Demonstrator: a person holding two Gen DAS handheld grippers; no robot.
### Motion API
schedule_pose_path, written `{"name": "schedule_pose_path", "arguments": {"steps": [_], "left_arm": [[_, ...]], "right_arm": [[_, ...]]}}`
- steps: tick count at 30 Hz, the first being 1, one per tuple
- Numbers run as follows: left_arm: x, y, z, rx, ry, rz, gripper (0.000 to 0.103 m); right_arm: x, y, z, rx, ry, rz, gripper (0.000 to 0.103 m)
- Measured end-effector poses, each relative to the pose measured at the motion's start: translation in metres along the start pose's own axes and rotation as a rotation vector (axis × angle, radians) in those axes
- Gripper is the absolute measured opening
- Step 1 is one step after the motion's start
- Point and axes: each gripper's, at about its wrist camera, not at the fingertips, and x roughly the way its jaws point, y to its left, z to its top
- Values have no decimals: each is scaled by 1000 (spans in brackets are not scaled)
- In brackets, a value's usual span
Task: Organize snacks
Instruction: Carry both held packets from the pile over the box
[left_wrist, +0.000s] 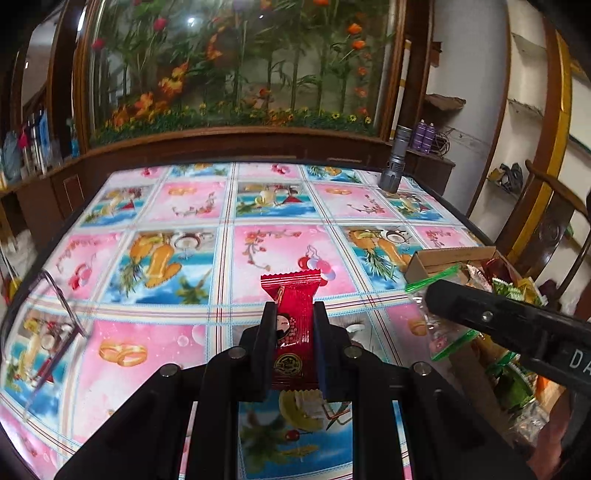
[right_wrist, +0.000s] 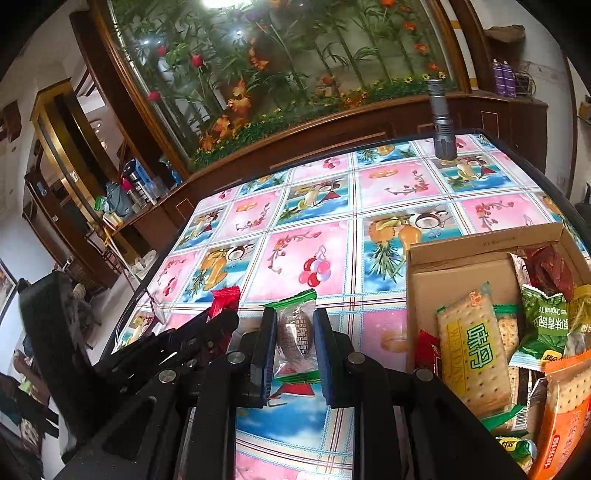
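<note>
Left gripper (left_wrist: 294, 332): both fingers are closed on a red snack packet (left_wrist: 291, 325), pinched across its middle so that both crimped ends stick out free; it is held above the table, not resting on it.
Right gripper (right_wrist: 294, 339): closed on a clear packet with green ends (right_wrist: 297, 332), with a brown sweet visible inside; it is gripped at the sides, so the wrapper hangs upright between the fingers.
Table (left_wrist: 184, 258): the largest surface, covered by a glossy cloth printed with pink and blue squares; the middle in front of both grippers is bare, likely the spot where sorted snacks will go.
Cardboard box (right_wrist: 480, 240): sits at the right side of the table, open at the top, just beside the right gripper; this is the supply being sorted.
Snacks in the box (right_wrist: 472, 350): a loose heap includes a yellow cracker pack, green packets and an orange bag, lying at mixed angles.
Flashlight (right_wrist: 441, 122): a grey torch stands head down at the far right corner, well apart from the work.
Progress, as a judgement: early, since most snacks remain in the box and none lies sorted on the cloth in view.
</note>
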Motion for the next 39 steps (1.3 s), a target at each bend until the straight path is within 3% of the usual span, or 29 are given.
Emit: {"name": "schedule_pose_path", "arguments": {"steps": [16, 39], "left_arm": [[-12, -17, -1, 109, -84, 88, 17], [-15, -24, -2, 128, -95, 70, 18]], "right_arm": [[2, -3, 0, -1, -7, -16, 22], [-8, -13, 3, 40, -38, -13, 22]]}}
